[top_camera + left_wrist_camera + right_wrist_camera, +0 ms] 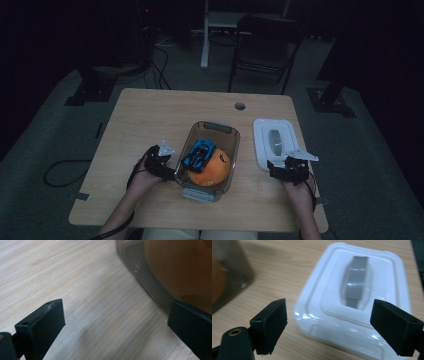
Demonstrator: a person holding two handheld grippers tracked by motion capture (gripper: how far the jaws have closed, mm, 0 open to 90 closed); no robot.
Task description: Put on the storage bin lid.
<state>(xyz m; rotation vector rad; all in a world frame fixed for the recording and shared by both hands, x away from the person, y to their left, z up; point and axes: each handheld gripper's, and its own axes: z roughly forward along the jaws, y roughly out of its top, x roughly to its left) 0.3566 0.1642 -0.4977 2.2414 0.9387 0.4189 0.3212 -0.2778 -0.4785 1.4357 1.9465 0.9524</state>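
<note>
Setting: you sit at a light wooden table (150,120) in a dim room, a gripper in each hand, forearms coming in from 6 o'clock in the high view.
Container: a clear, smoke-tinted plastic container (231,150) stands at the table's middle, long side running from 12 to 6 o'clock, its top uncovered.
Contents: an orange ball (210,171) fills the container's 6 o'clock end; a blue toy car (199,154) lies against the ball at its 11 o'clock.
Lid: the white lid (262,142) with a grey handle (275,140) lies flat on the table at the container's 3 o'clock, near it but apart.
Left gripper: your left gripper (167,170) sits at the container's 9 o'clock, hard against the near corner; in the left gripper view its jaws stand wide over bare wood, one jaw beside the container (140,272) wall with the ball (180,267) showing behind it. Nothing lies between them.
Right gripper: your right gripper (280,167) hovers at the lid's 6 o'clock edge; in the right gripper view the jaws gape wide, framing the lid (332,315) and its handle (355,282). The pads touch nothing.
</note>
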